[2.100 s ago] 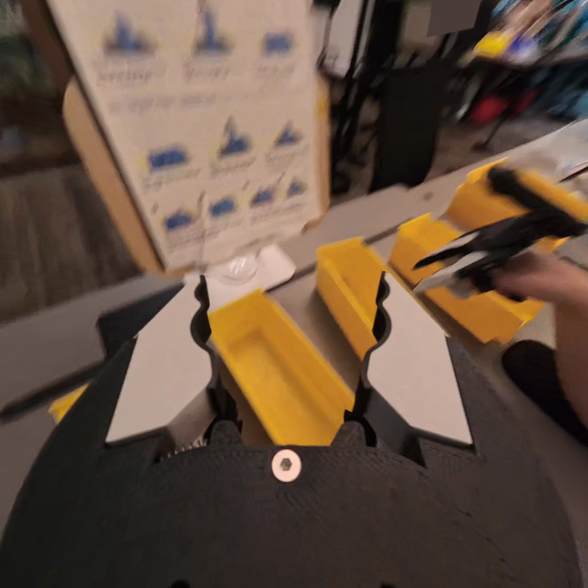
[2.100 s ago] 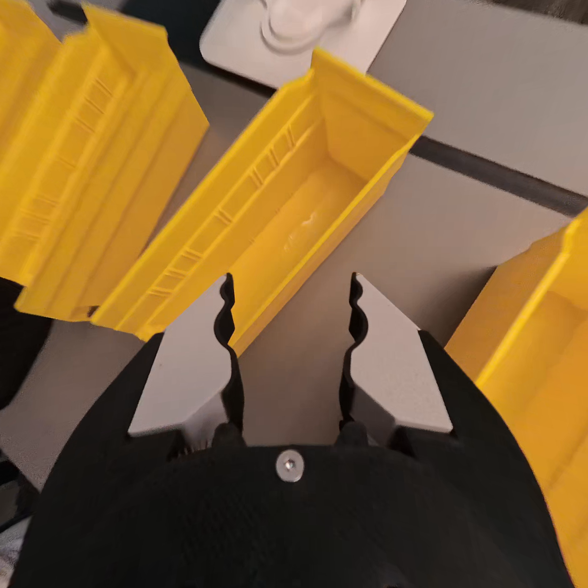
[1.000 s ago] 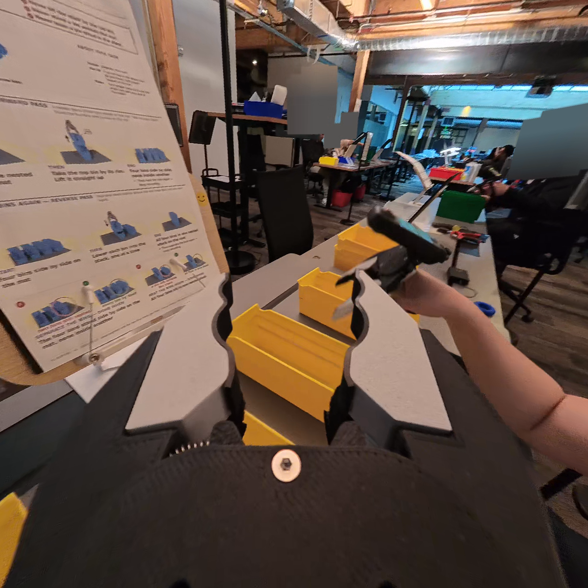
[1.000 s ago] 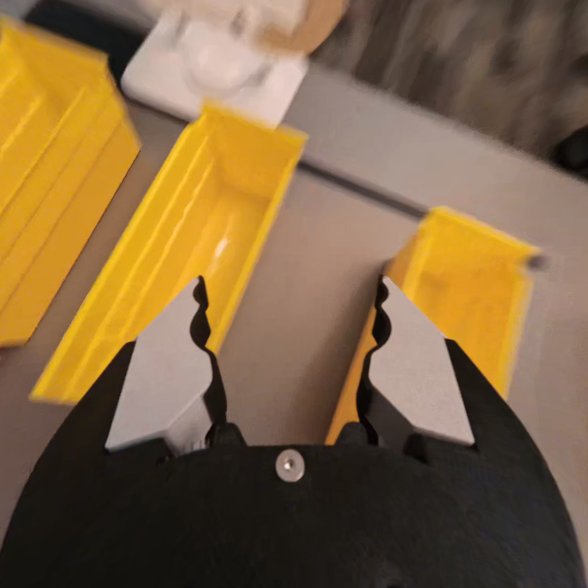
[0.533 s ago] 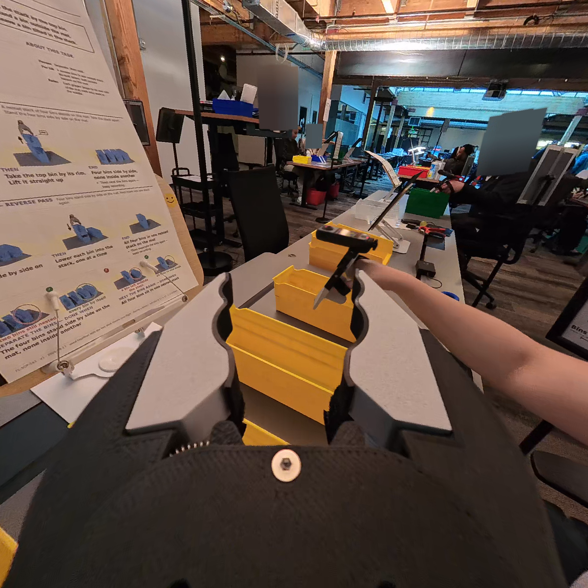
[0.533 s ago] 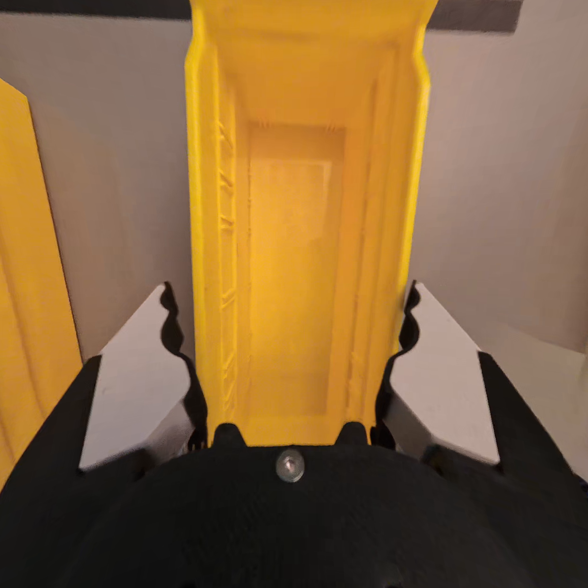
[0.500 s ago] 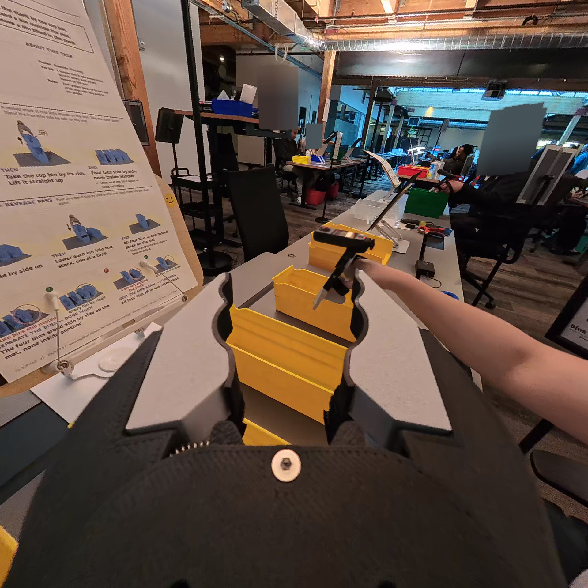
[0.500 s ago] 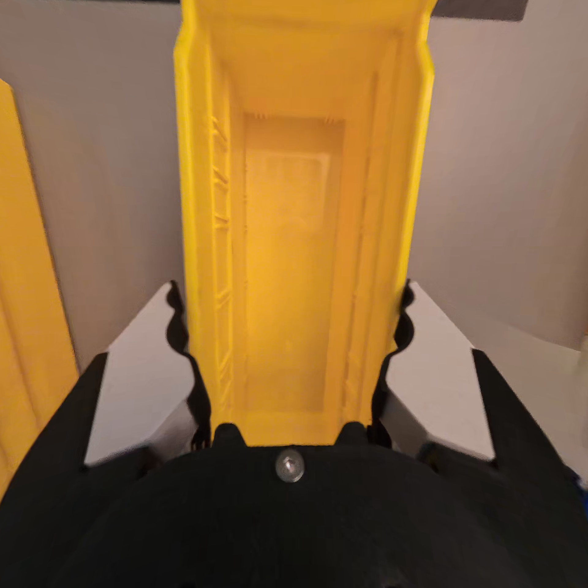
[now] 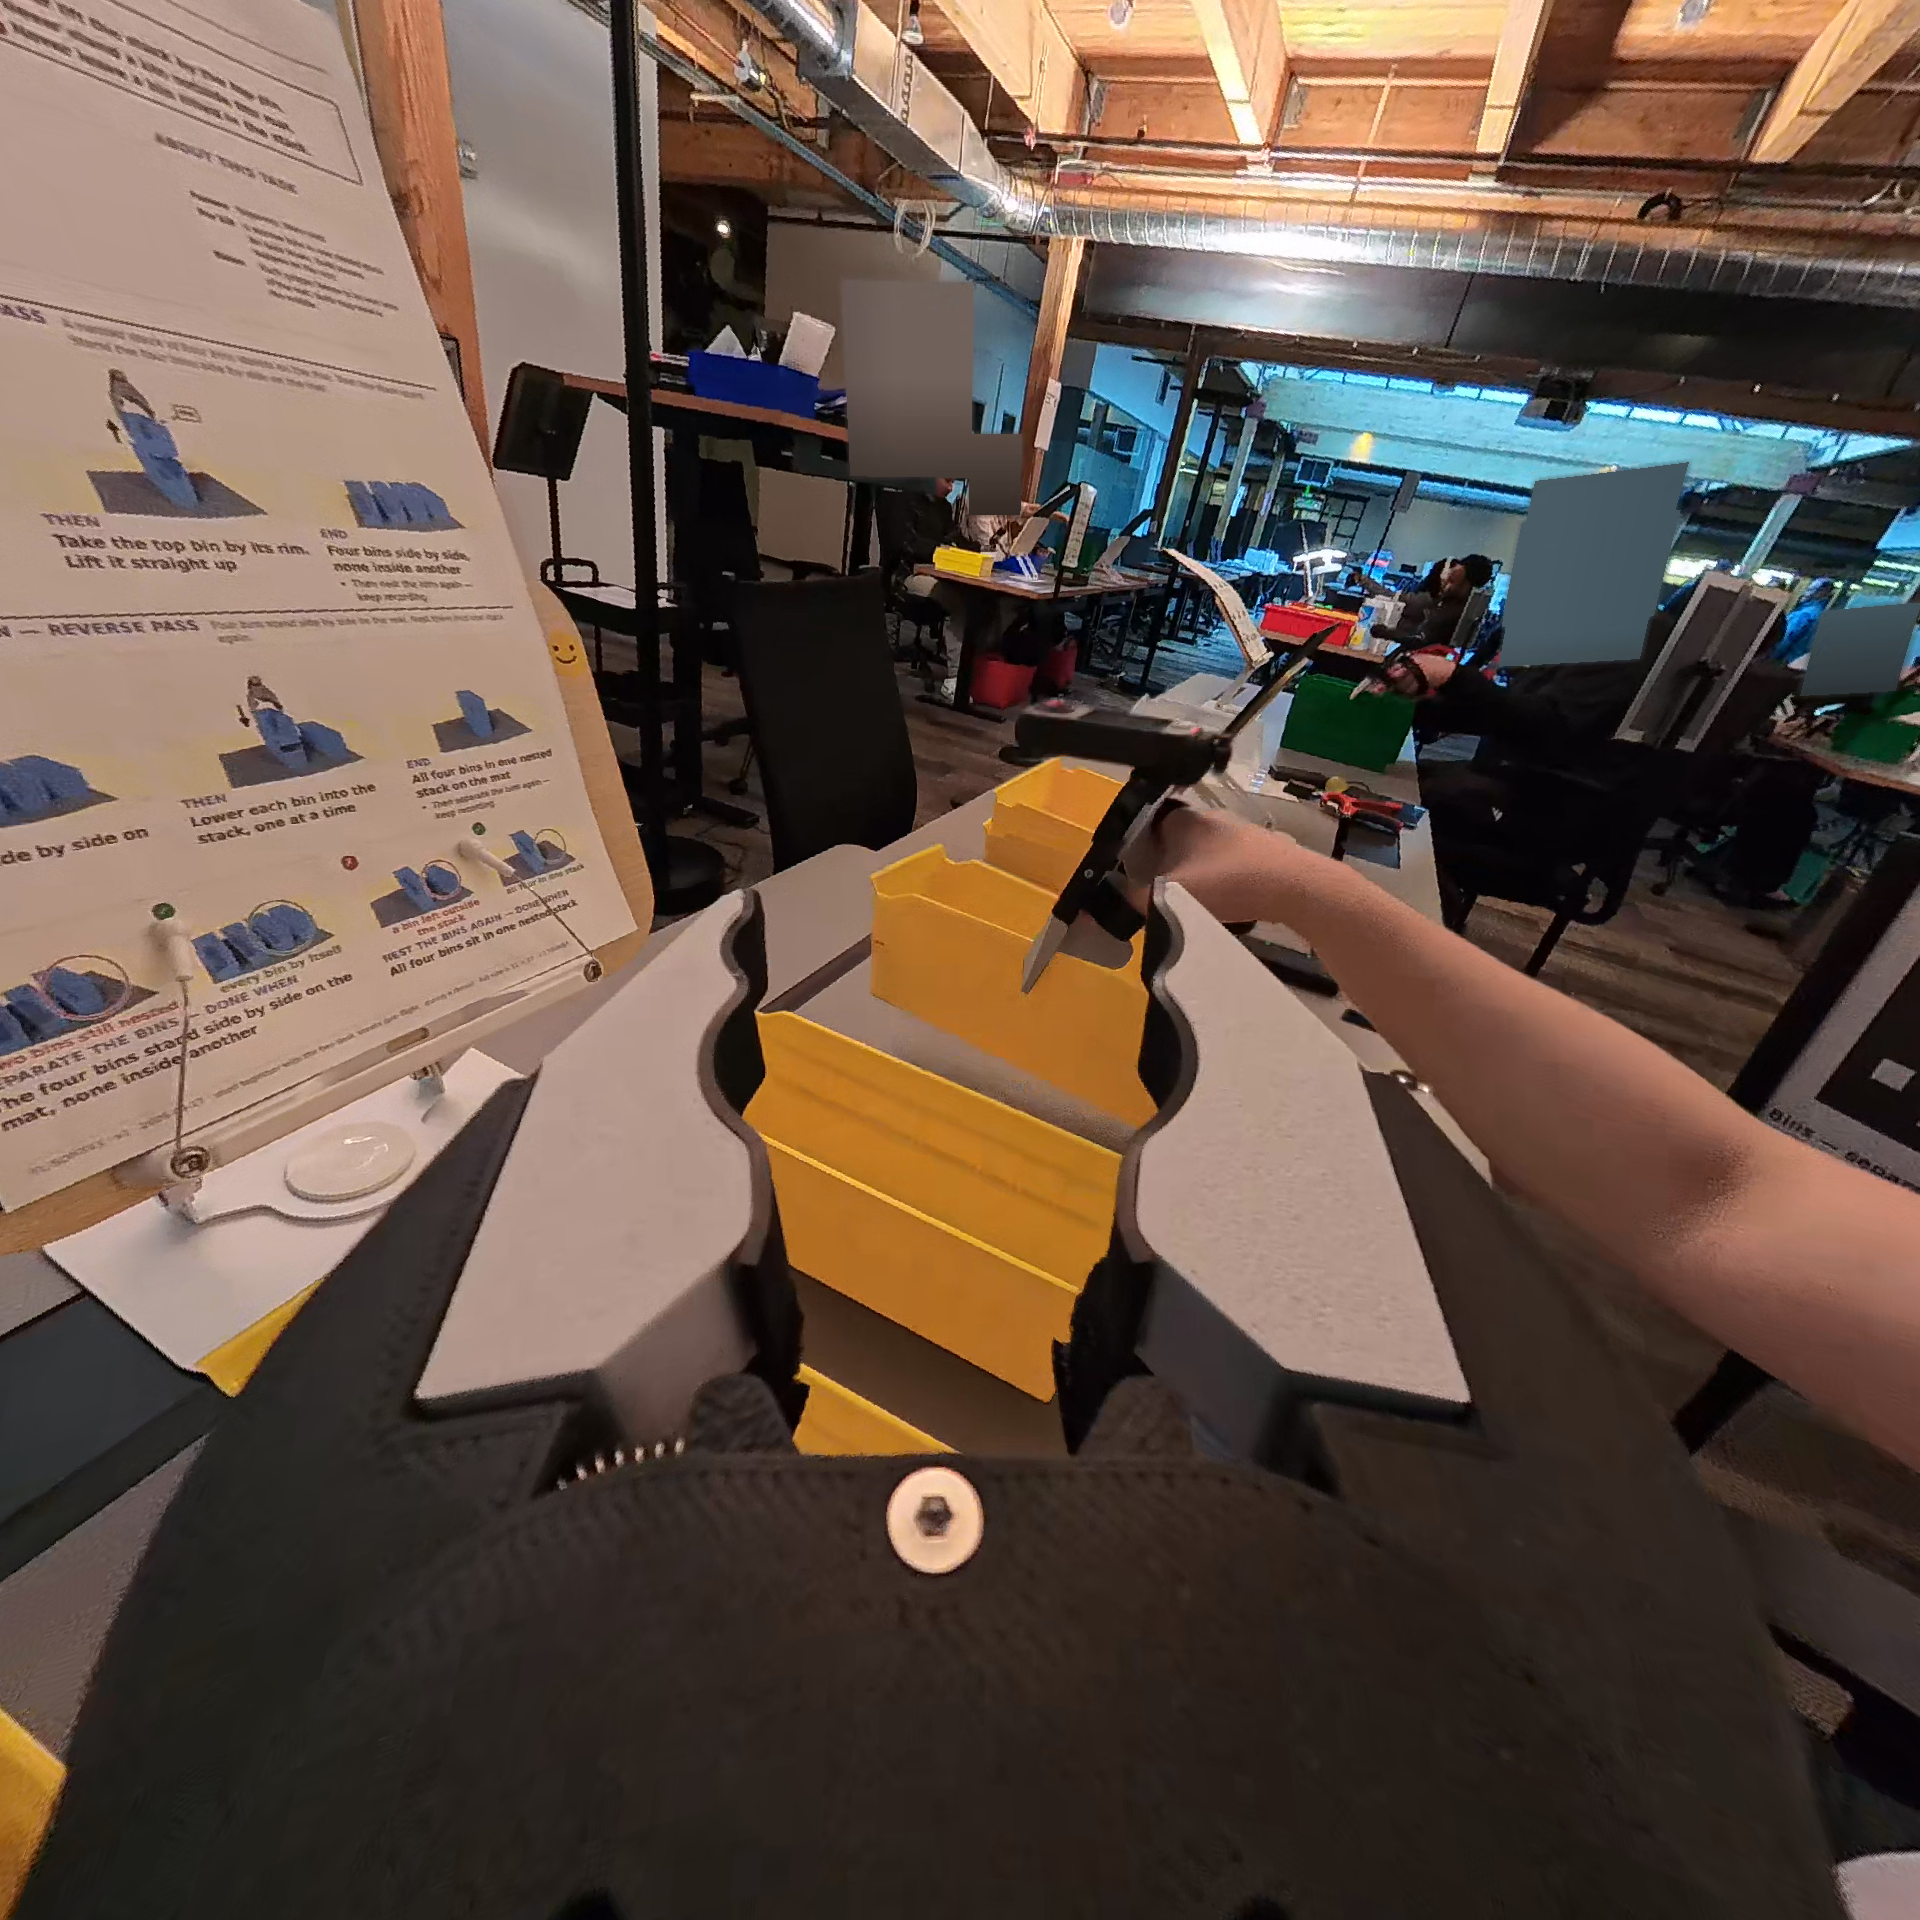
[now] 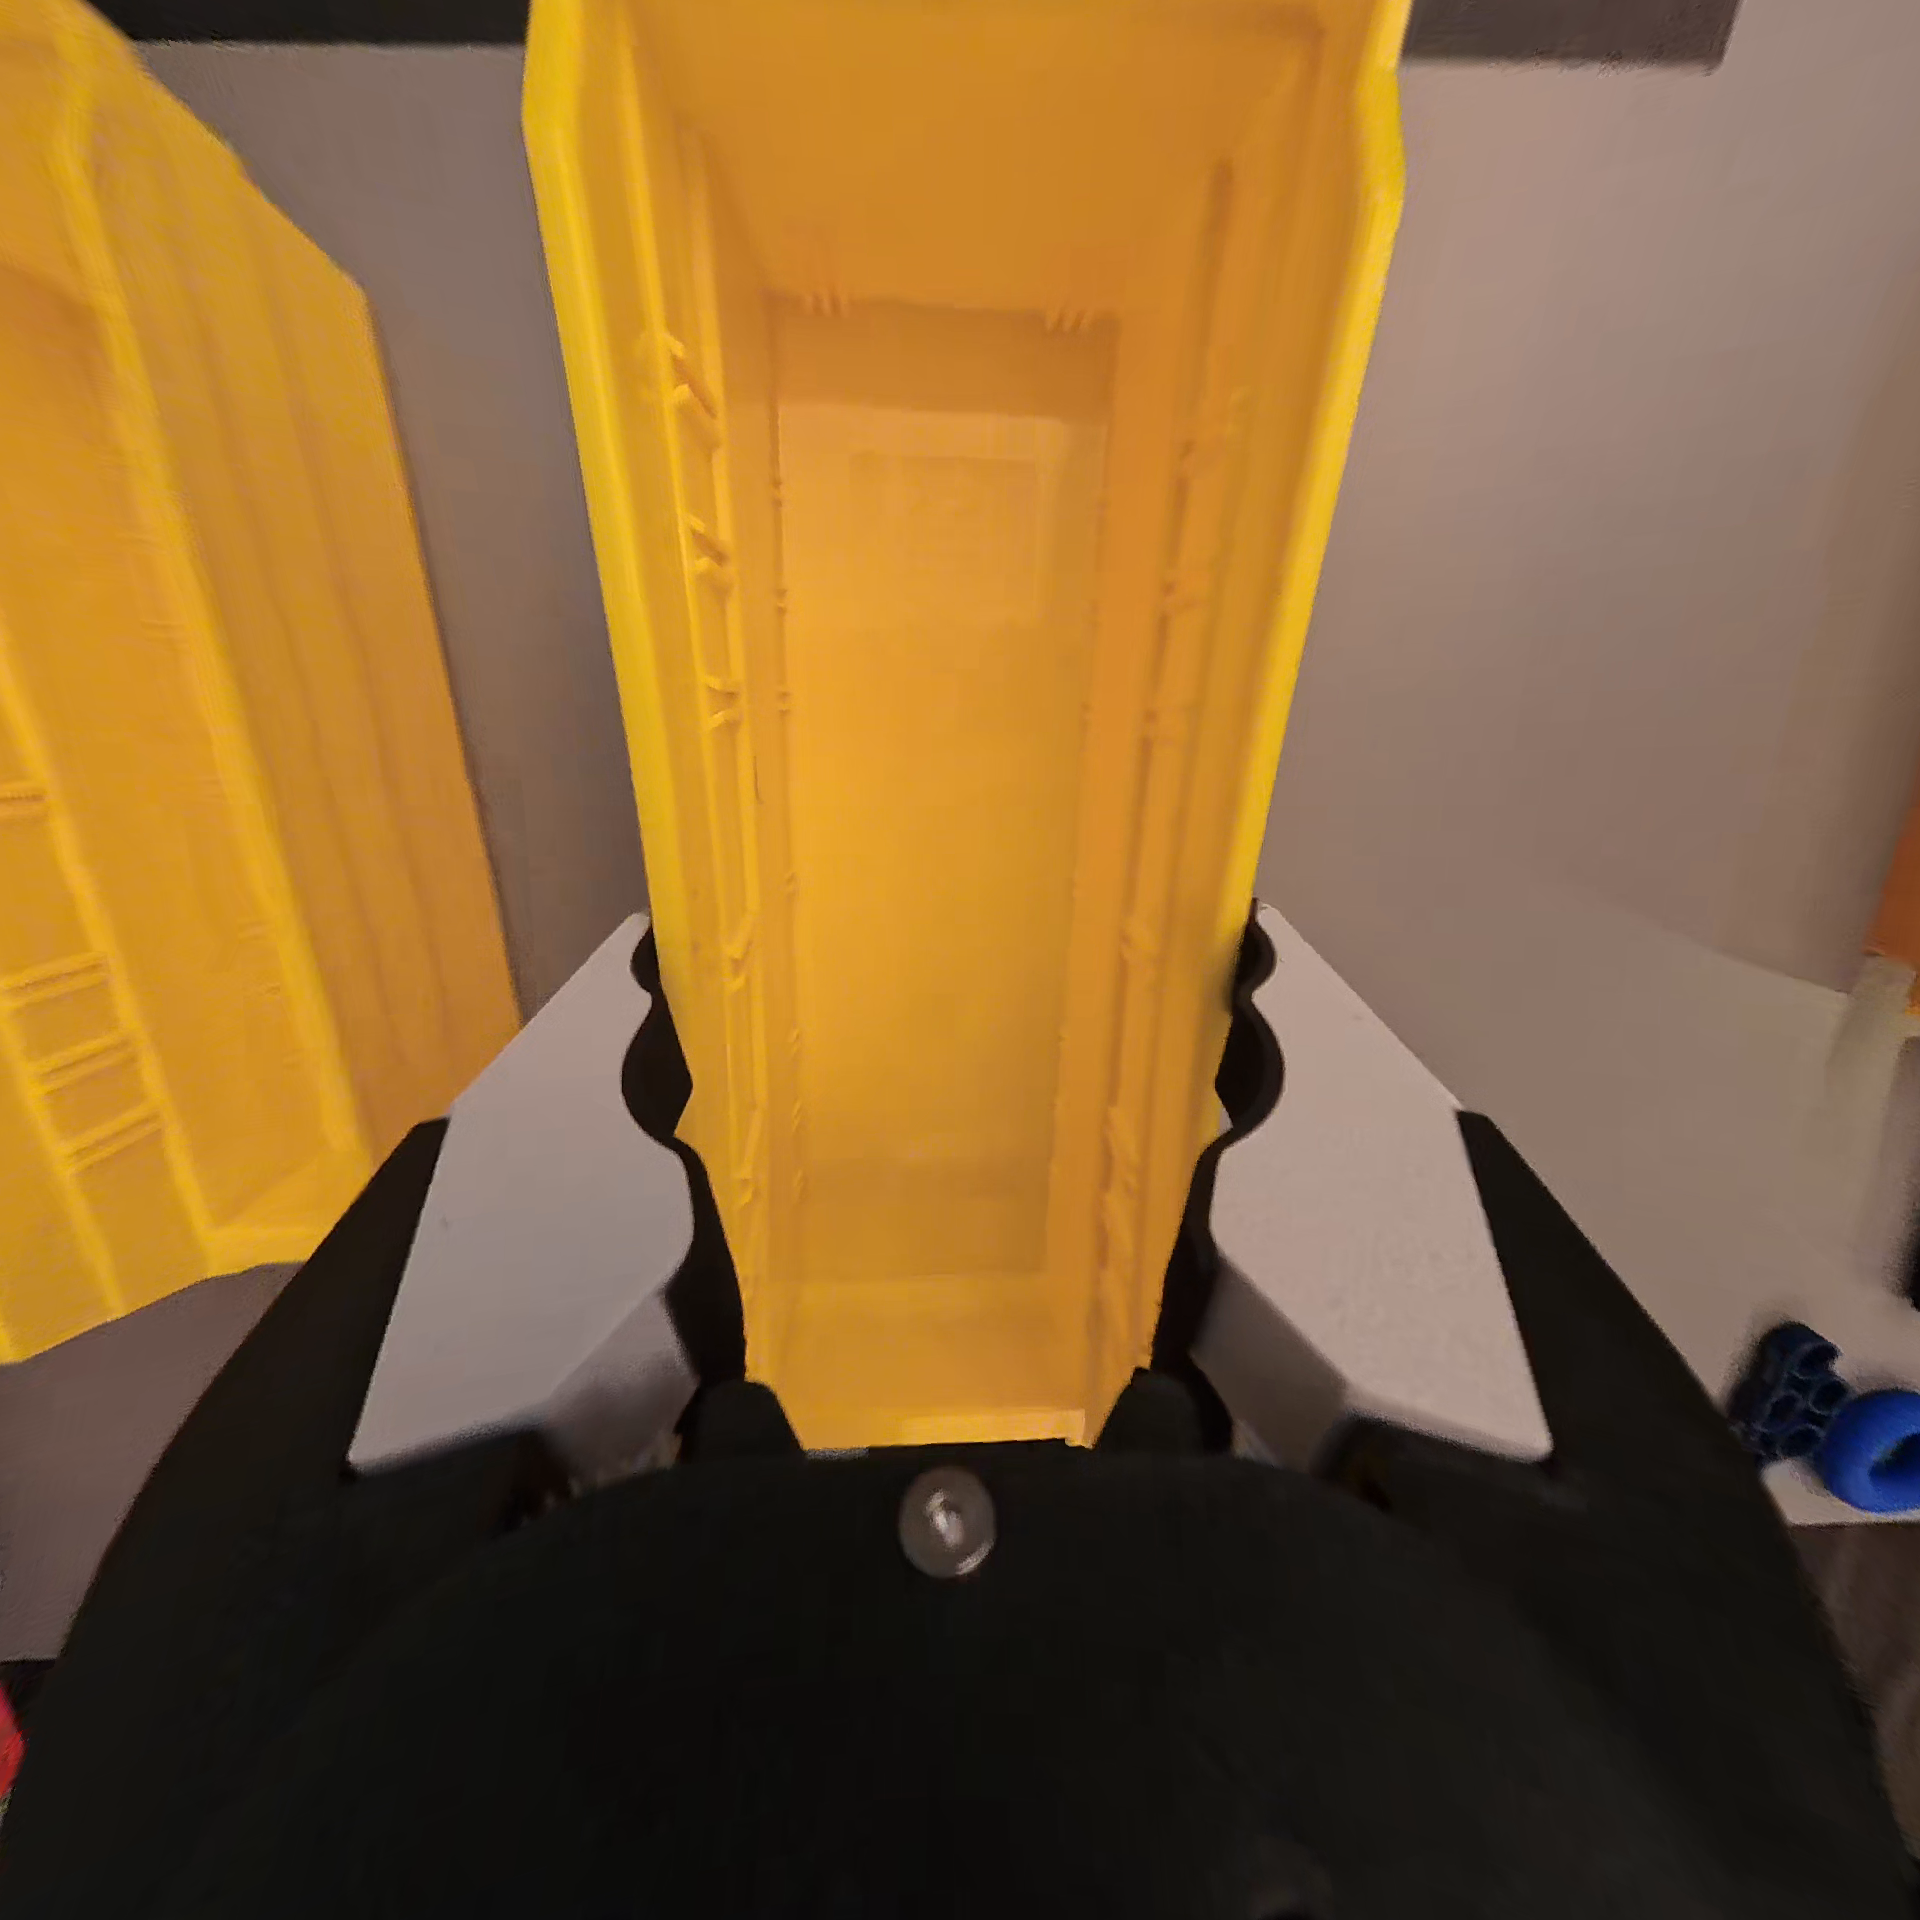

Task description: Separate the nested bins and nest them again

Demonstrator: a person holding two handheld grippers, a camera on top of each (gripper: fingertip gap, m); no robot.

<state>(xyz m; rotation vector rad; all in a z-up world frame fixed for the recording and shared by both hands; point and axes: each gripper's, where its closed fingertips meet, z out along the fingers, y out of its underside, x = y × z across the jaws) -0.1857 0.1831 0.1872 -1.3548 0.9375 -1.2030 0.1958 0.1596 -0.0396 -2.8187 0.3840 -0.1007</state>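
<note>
Several yellow bins stand apart in a row on the grey table. In the right wrist view my right gripper [image 10: 951, 945] straddles one yellow bin [image 10: 935, 644] from above. Both pads press on its long walls, so it is shut on that bin. A neighbouring bin [image 10: 177, 727] lies to the left. In the left wrist view my left gripper [image 9: 945, 987] is open and empty above the nearest bin [image 9: 935, 1174]. Beyond it, the right gripper [image 9: 1081, 925] sits on the second bin [image 9: 966, 956], with a third bin [image 9: 1049, 821] farther back.
An instruction sheet [image 9: 260, 623] on a wooden stand with a white base [image 9: 343, 1164] stands at the table's left. The person's forearm [image 9: 1558, 1091] reaches across from the right. Small blue parts [image 10: 1860, 1444] lie at the right. A black chair [image 9: 821, 717] stands behind the table.
My right gripper swung over one bin, lined up along it and closed its jaws onto the bin's long walls. My left gripper has stayed open and hardly moved.
</note>
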